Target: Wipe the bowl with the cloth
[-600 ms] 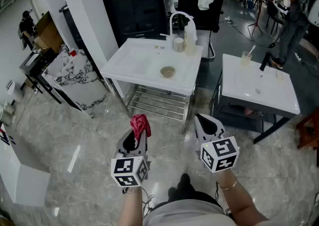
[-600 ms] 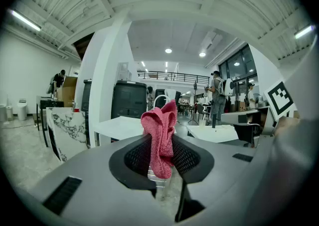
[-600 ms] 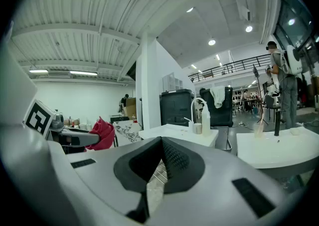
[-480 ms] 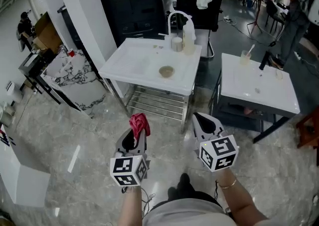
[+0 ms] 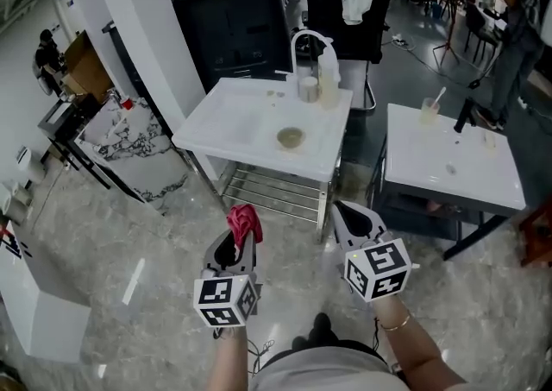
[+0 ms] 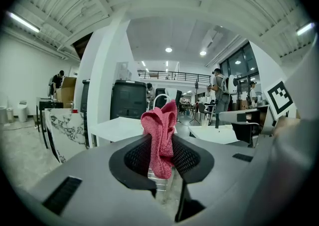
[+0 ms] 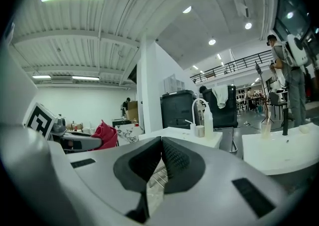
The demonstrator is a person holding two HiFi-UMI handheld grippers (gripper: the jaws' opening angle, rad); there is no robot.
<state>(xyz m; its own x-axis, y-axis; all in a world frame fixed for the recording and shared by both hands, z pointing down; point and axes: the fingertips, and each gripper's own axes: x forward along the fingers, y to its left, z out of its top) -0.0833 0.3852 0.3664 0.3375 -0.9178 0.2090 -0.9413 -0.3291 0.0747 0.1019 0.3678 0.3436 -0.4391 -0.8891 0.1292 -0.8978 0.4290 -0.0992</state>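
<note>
A small tan bowl (image 5: 291,137) sits on the white sink table (image 5: 224,122), well ahead of both grippers. My left gripper (image 5: 243,238) is shut on a crumpled red cloth (image 5: 245,223), which sticks up from between its jaws; in the left gripper view the red cloth (image 6: 160,137) hangs pinched between the black pads. My right gripper (image 5: 350,218) is shut with nothing in it, its black pads (image 7: 172,159) pressed together. From the right gripper view the red cloth (image 7: 104,135) shows at the left. Both grippers hover over the floor, short of the table.
A white faucet (image 5: 312,42), a cup (image 5: 308,88) and a bottle (image 5: 329,83) stand at the sink table's far edge. A second white table (image 5: 448,165) stands to the right. A wire shelf (image 5: 272,191) lies under the sink table. Marble floor surrounds me; people stand far back.
The tables have slid slightly farther up and away in the head view; both grippers keep their places and grips.
</note>
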